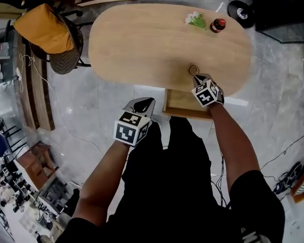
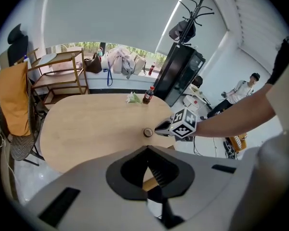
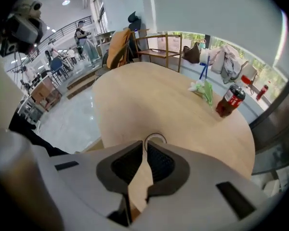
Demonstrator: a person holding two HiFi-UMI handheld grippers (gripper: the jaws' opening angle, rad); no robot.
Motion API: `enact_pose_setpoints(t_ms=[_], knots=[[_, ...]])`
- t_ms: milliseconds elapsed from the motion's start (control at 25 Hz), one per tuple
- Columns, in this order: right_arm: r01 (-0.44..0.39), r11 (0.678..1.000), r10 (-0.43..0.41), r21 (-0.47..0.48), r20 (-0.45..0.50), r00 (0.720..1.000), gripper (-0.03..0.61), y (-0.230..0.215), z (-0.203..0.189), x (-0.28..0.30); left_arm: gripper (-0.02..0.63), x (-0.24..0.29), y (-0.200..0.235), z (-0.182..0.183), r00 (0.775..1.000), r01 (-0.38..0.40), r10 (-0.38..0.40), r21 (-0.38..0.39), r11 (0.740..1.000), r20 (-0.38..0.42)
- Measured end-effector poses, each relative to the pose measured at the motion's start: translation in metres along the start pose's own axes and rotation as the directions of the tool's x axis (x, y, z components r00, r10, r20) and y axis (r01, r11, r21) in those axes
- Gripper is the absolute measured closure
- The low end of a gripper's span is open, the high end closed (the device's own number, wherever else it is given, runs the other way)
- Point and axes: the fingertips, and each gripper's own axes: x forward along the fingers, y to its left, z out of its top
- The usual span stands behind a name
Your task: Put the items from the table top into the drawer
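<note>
A small tape ring (image 1: 194, 70) lies near the front edge of the oval wooden table (image 1: 142, 39). My right gripper (image 1: 200, 78) hovers just behind the ring, jaws shut and holding nothing; in the right gripper view the ring (image 3: 155, 138) sits right past the tips (image 3: 145, 143). A cola bottle (image 1: 218, 25) and a bunch of green and white flowers (image 1: 195, 19) stand at the far right of the table. The open wooden drawer (image 1: 185, 104) juts out under the table below my right gripper. My left gripper (image 1: 148, 102) hangs shut and empty over the floor, left of the drawer.
A chair with an orange cover (image 1: 50, 32) stands left of the table. A wooden shelf (image 2: 62, 76) is behind the table, and a black cabinet (image 2: 180, 73) with a coat stand at its right. A person (image 2: 243, 90) sits far right. Cables lie on the floor (image 1: 289, 171).
</note>
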Motion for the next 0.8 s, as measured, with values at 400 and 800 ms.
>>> enact_pose_setpoints(t_ms=[400,800], knots=[[-0.04,0.986,0.014,-0.159,-0.164,0.986,0.526,-0.003,-0.024,0.08,0.614,0.003,0.008,-0.022,0.999,-0.044,0.045,-0.135,0.99,0.006],[-0.024,0.97,-0.025,-0.24,-0.2,0.979,0.549,-0.001,-0.024,0.085,0.614,-0.008,0.011,-0.041,0.999,-0.045,0.049,-0.168,0.985,0.018]])
